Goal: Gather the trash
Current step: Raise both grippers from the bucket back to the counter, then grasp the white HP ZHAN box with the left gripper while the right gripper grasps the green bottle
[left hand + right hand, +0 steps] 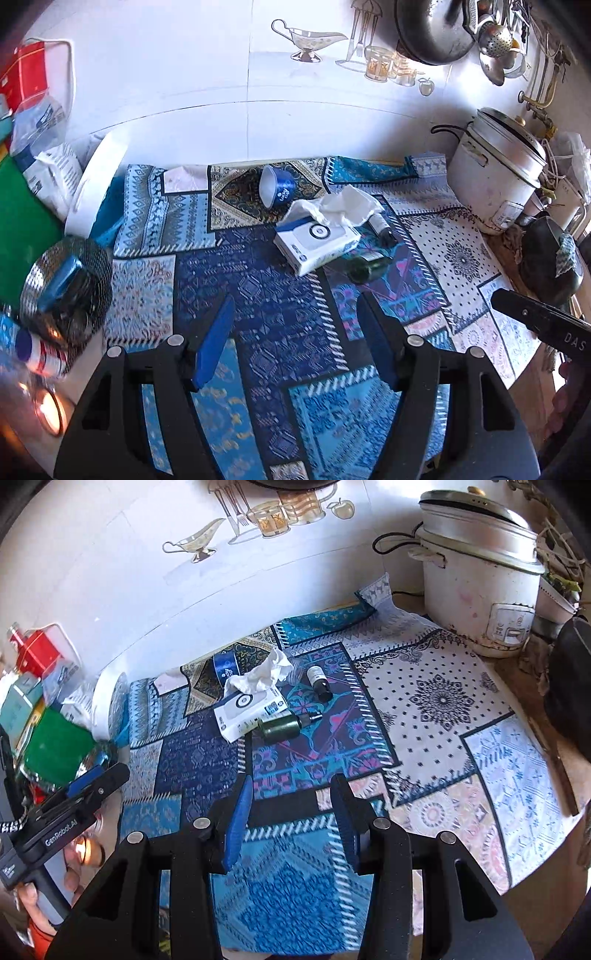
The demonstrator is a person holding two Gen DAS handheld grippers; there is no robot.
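Note:
Trash lies on the patterned blue tablecloth (pixel 258 295): a white carton box (pixel 314 247), a crumpled white tissue (pixel 343 208) on it, a tipped blue cup (pixel 277 186), a dark green bottle (pixel 369 267) lying down, and a small white vial (pixel 382 227). The right wrist view shows the box (pixel 243 709), tissue (pixel 258 675), cup (pixel 225 666), green bottle (pixel 284 727) and vial (pixel 319 681). My left gripper (pixel 295 306) is open and empty, short of the box. My right gripper (pixel 291 779) is open and empty, short of the green bottle.
A white rice cooker (pixel 498 173) stands at the back right. A metal mesh basket (pixel 66 284) and a green box (pixel 22 218) sit at the left, with a white tray (pixel 96 184) leaning nearby. A dark bag (pixel 550 262) lies at the right edge.

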